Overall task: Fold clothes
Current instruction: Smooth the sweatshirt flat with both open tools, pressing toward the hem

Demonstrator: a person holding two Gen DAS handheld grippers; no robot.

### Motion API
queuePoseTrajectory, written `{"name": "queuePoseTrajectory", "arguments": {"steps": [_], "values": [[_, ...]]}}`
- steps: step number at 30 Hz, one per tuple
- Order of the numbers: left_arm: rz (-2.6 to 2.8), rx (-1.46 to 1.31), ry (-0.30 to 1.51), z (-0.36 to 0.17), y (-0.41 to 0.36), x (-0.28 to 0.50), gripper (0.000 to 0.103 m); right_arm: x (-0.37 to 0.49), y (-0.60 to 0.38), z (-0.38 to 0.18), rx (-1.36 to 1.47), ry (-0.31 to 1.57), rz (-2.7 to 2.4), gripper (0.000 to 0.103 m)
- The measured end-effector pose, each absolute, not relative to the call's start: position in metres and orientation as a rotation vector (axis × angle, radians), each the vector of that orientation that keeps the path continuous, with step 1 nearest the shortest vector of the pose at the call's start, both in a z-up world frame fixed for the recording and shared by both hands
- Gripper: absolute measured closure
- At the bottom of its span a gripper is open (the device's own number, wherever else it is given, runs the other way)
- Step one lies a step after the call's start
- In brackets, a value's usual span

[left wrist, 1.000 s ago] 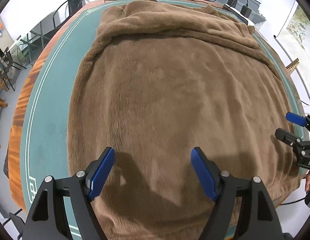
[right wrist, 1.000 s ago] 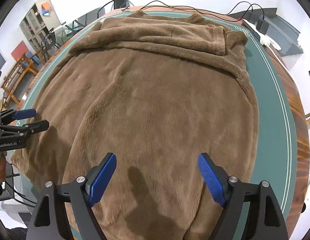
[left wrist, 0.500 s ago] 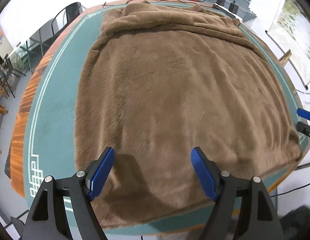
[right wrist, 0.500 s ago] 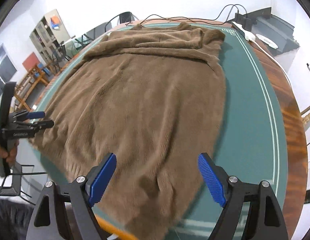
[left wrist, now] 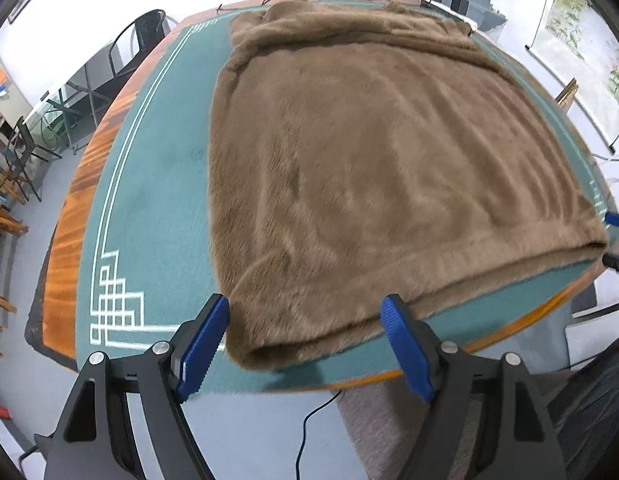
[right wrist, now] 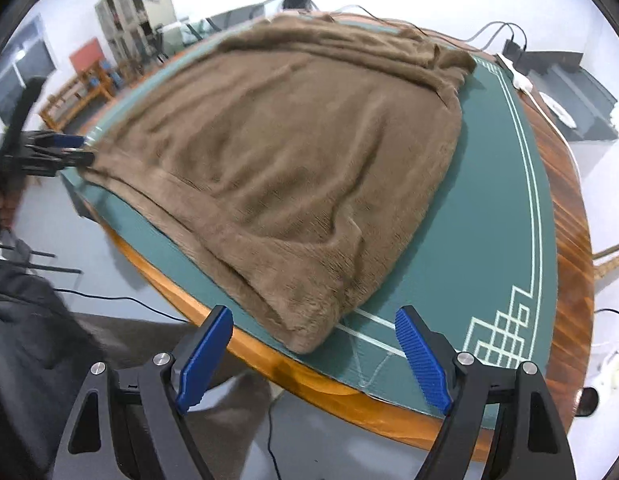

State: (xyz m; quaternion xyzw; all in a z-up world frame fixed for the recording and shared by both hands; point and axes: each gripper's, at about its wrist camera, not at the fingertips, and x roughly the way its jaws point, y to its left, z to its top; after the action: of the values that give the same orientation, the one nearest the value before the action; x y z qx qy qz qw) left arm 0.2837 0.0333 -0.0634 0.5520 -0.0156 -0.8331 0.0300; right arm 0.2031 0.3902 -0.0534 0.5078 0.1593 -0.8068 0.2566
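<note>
Left tool (left wrist: 305, 342) and right tool (right wrist: 313, 350), each with blue ribbed pads, stand wide apart and released, grasping nothing. Ahead of both lies the brown plush blanket-like cloth (left wrist: 369, 160), spread over the green-covered, wood-rimmed bench (left wrist: 149, 208); its near corners lie just beyond each tool's tips. Only the right view shows the grey shelving unit (right wrist: 137, 12) far off.

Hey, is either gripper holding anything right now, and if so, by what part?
Nothing is held. The left gripper and right gripper both stand open, each hanging over a near corner of the fuzzy brown garment, pads not touching it.
</note>
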Motion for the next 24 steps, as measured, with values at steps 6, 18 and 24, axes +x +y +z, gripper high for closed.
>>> {"name": "queuePoseTrajectory", "arguments": {"steps": [6, 18, 24], "values": [[-2.538, 1.72, -0.061, -0.077, 0.03, 0.292, 0.021, 0.195, 0.392, -0.056, 1.392, 0.456, -2.26, 0.025], [-2.552, 1.691, 0.113, -0.079, 0.007, 0.296, 0.02, 0.179, 0.403, -0.045, 1.411, 0.336, -2.445, 0.025], [-2.535, 1.686, 0.209, -0.08, -0.005, 0.295, 0.02, 0.177, 0.396, -0.051, 1.42, 0.304, -2.407, 0.025]]}}
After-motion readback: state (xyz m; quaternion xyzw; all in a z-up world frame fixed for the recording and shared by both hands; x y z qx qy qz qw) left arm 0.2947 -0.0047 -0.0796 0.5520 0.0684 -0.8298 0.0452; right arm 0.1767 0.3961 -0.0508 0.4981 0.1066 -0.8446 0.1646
